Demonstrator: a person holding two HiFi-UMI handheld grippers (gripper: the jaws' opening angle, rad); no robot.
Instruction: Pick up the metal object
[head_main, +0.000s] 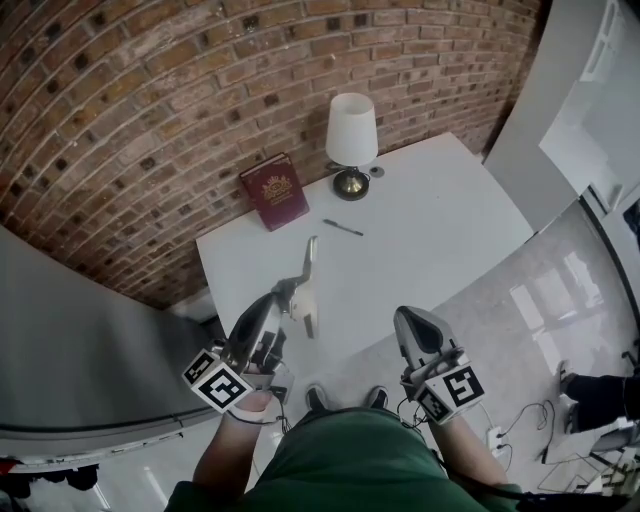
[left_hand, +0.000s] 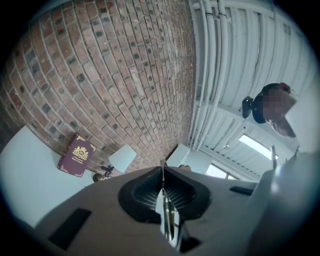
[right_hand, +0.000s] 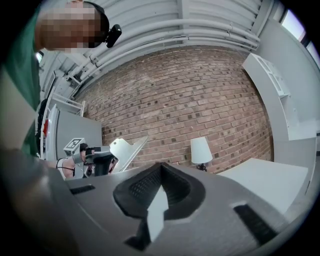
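Note:
A pale metal object (head_main: 308, 288) with a long thin arm is lifted above the front edge of the white table (head_main: 440, 215). My left gripper (head_main: 284, 296) is shut on it. In the left gripper view the jaws (left_hand: 162, 172) meet on a thin strip of metal (left_hand: 168, 219) between the pads. From the right gripper view, the same metal object (right_hand: 127, 149) shows at the left, held up by the left gripper. My right gripper (head_main: 409, 320) hangs off the table's front edge, over the floor; its jaws (right_hand: 161, 169) are shut with nothing in them.
A dark red book (head_main: 274, 190) lies at the table's back left, against the brick wall. A lamp with a white shade (head_main: 352, 131) stands at the back middle. A thin dark pen (head_main: 343, 228) lies in front of it. Cables trail on the floor at right (head_main: 530, 420).

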